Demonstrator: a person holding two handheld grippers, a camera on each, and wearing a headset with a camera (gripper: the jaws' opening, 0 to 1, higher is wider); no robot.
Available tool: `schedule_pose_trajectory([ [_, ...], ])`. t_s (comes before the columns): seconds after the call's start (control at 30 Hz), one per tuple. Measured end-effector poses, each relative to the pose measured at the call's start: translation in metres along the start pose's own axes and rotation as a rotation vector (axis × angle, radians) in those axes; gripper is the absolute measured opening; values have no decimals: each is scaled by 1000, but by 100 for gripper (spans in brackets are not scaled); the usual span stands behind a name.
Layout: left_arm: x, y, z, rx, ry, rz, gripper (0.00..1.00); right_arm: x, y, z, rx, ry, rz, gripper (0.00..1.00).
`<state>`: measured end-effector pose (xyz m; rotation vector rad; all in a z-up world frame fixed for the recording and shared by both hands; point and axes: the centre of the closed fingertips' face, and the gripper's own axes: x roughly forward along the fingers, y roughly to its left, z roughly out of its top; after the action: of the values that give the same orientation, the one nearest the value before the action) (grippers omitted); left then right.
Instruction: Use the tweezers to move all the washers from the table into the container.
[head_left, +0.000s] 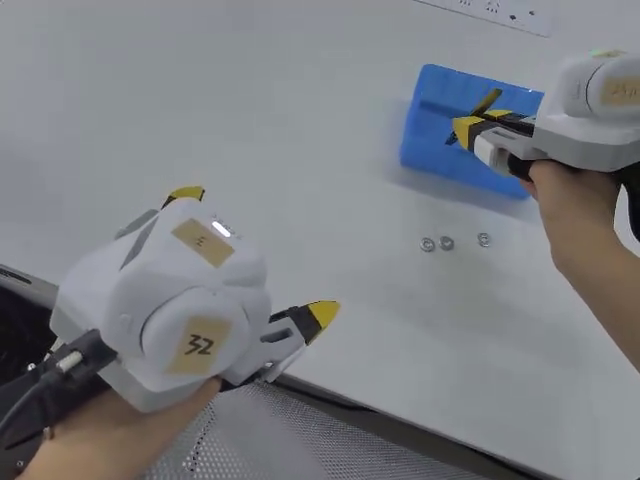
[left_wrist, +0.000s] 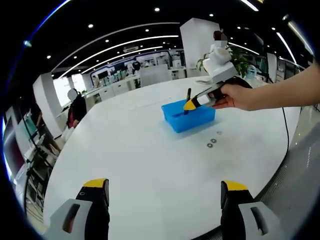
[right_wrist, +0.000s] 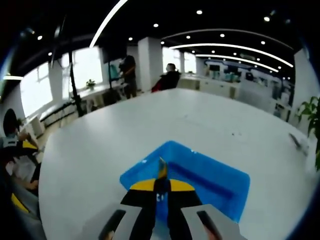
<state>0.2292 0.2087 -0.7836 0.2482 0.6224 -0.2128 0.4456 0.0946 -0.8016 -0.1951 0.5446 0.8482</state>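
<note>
Right gripper (head_left: 468, 128) clamped on tweezers (head_left: 487, 102) over blue container (head_left: 440, 150)
Left gripper (left_wrist: 165, 185) jaws wide apart, near left; 3 washers (head_left: 447, 242) on table (head_left: 200, 100) (container's near side)

Right claw (head_left: 465, 129) holds tweezers (head_left: 485, 104) over blue container (head_left: 430, 105).

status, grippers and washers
Right gripper shut on tweezers, over blue container. Left gripper open, empty. Three washers on table beside container, nothing between.
</note>
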Motion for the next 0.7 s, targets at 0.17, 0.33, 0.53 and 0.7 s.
schedule_pose_trajectory([
  [0.17,0,0,0,2,1,2,95,0,-1,0,29,-4,-7,5],
  [0.33,0,1,-1,2,6,7,94,-14,2,15,31,-36,1,4],
  [0.53,0,0,-1,2,5,4,94,-35,11,28,45,-83,21,4],
  [0.7,0,0,-1,3,4,3,94,-53,26,28,38,-90,50,4],
])
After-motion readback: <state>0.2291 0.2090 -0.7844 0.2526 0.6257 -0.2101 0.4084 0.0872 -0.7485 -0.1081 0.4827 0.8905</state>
